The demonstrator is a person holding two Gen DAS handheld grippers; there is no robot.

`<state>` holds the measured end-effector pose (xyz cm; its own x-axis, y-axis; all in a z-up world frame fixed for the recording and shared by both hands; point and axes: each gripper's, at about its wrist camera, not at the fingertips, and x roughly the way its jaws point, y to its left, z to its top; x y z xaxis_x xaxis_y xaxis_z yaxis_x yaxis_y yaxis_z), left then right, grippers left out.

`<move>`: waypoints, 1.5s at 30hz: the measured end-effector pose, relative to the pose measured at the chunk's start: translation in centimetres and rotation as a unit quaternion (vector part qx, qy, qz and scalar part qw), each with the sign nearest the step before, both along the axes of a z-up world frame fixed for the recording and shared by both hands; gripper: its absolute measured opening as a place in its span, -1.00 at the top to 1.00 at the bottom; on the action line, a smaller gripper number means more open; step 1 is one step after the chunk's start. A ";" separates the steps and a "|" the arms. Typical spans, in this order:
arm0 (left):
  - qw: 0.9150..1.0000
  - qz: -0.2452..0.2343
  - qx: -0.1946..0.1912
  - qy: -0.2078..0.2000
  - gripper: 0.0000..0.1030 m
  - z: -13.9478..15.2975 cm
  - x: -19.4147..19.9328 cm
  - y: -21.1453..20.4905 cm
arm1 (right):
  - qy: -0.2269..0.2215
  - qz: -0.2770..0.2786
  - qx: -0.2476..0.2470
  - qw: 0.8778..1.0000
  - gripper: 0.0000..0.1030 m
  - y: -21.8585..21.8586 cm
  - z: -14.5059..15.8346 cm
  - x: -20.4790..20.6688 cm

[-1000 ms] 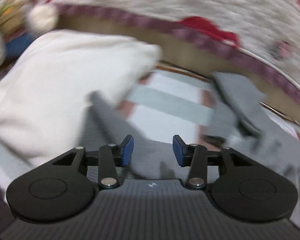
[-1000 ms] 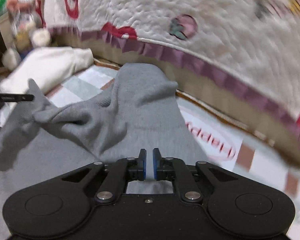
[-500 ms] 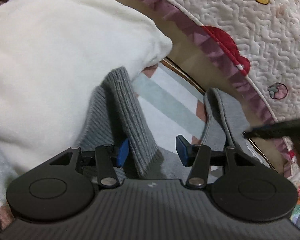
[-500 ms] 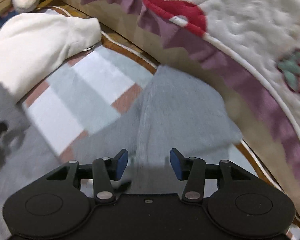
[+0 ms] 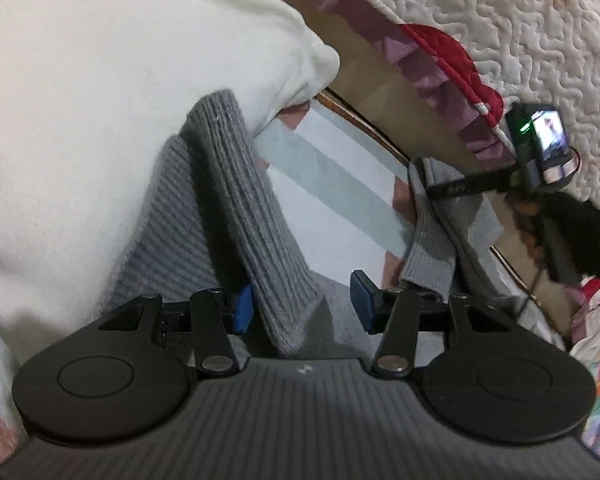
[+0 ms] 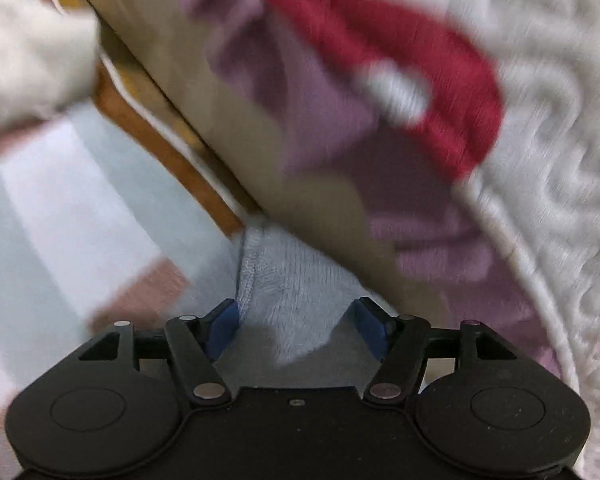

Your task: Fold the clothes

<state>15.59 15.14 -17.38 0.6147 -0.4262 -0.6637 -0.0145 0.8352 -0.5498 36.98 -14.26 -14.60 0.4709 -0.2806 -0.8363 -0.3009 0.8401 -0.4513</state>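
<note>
A grey knit sweater (image 5: 236, 216) lies on a striped mat (image 5: 340, 184). Its ribbed edge stands up between the fingers of my left gripper (image 5: 302, 306), which is open around it, its left pad touching the fabric. In the right wrist view, a pale grey sweater corner (image 6: 288, 292) lies between the open fingers of my right gripper (image 6: 296, 326), close to the mat's brown border. The right gripper also shows in the left wrist view (image 5: 448, 190), over the sweater's far end.
A white fleece garment (image 5: 100, 100) is heaped on the left, against the sweater. A quilted bedspread (image 5: 520, 40) with purple trim and red patches hangs along the far side. The mat's brown border (image 6: 172, 152) runs below it.
My right gripper opened, let go of the sweater and moved down low to its far corner. My left gripper moved in so the ribbed edge sits between its open fingers.
</note>
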 end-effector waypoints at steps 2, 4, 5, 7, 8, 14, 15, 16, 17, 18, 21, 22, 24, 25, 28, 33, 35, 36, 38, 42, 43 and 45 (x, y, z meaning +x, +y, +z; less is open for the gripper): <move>1.000 -0.005 0.001 -0.007 0.08 0.5 -0.1 -0.2 | 0.008 0.017 0.001 1.000 0.76 -0.2 0.2 -0.7; 1.000 -0.004 0.003 -0.010 0.08 0.6 -0.3 -0.2 | -0.027 0.026 0.016 0.999 0.78 -1.2 2.5 -2.1; 1.000 -0.003 0.004 -0.010 0.08 0.6 -0.3 -0.2 | -0.046 0.022 0.031 0.998 0.78 -2.0 4.1 -3.0; 1.000 0.001 0.006 -0.011 0.08 0.5 -0.4 -0.2 | -0.094 0.005 0.064 0.993 0.79 -4.0 8.2 -5.4; 1.000 0.004 0.007 -0.012 0.08 0.5 -0.4 -0.2 | -0.118 -0.005 0.083 0.989 0.79 -5.2 10.4 -7.0; 0.999 0.022 0.016 -0.023 0.08 1.0 -0.8 0.0 | -0.268 -0.111 0.210 0.933 0.79 -12.8 20.5 -23.3; 0.999 0.024 0.017 -0.024 0.08 1.1 -0.9 0.1 | -0.286 -0.134 0.224 0.922 0.78 -13.9 20.7 -26.8; 0.999 0.025 0.019 -0.024 0.08 1.1 -0.9 0.0 | -0.287 -0.158 0.231 0.916 0.78 -15.0 19.9 -29.8; 0.999 0.025 0.021 -0.023 0.07 1.1 -1.0 -0.1 | -0.267 -0.184 0.234 0.916 0.76 -15.4 17.8 -32.6; 0.999 0.025 0.023 -0.023 0.07 1.0 -1.0 -0.2 | -0.245 -0.210 0.237 0.916 0.76 -15.7 15.6 -35.4; 0.999 0.027 0.028 -0.022 0.05 1.0 -1.1 -0.5 | -0.107 -0.259 0.250 0.927 0.74 -15.9 7.8 -39.4; 0.999 0.027 0.030 -0.022 0.05 0.9 -1.1 -0.6 | -0.062 -0.267 0.257 0.927 0.73 -15.9 5.5 -40.1; 0.999 0.028 0.034 -0.021 0.05 0.9 -1.2 -0.7 | 0.017 -0.254 0.279 0.926 0.72 -15.7 3.0 -40.0; 0.999 0.028 0.036 -0.021 0.05 0.8 -1.2 -0.8 | 0.049 -0.236 0.276 0.930 0.72 -15.3 2.6 -39.5; 0.999 0.027 0.038 -0.018 0.05 0.6 -1.3 -1.2 | 0.067 -0.167 0.252 0.951 0.34 -14.1 4.3 -38.2; 0.999 0.019 0.034 -0.008 0.04 -0.5 -1.2 -1.9 | -0.004 -0.063 0.235 0.970 -0.16 -12.7 9.6 -36.2; 1.000 0.016 0.025 -0.008 0.03 -1.0 -1.2 -2.1 | -0.028 -0.049 0.218 0.974 -0.28 -12.9 10.2 -35.3; 1.000 0.015 0.020 -0.007 0.02 -1.2 -1.2 -2.2 | -0.034 -0.047 0.211 0.976 -0.28 -12.9 9.8 -34.4; 1.000 0.015 0.010 -0.005 -0.07 -1.6 -1.2 -2.2 | -0.033 -0.061 0.196 0.978 -0.28 -13.0 8.0 -32.8; 0.999 0.002 0.046 -0.016 -0.08 -1.6 -0.8 -3.0 | -0.030 -0.087 0.174 0.980 -0.28 -13.6 4.7 -30.5; 0.997 -0.008 0.068 -0.025 0.00 -1.3 -0.8 -3.4 | -0.030 -0.094 0.169 0.981 -0.28 -13.8 4.0 -30.2; 0.993 -0.024 0.111 -0.044 0.30 -0.9 -0.9 -4.4 | -0.021 -0.120 0.178 0.976 -0.30 -14.2 2.7 -29.5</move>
<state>14.73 10.78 -18.31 0.6562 -0.3060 -0.6897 0.0679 0.9343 -0.3499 7.53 -28.48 -11.91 0.4625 -0.0829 -0.8827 -0.0629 0.9900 -0.1259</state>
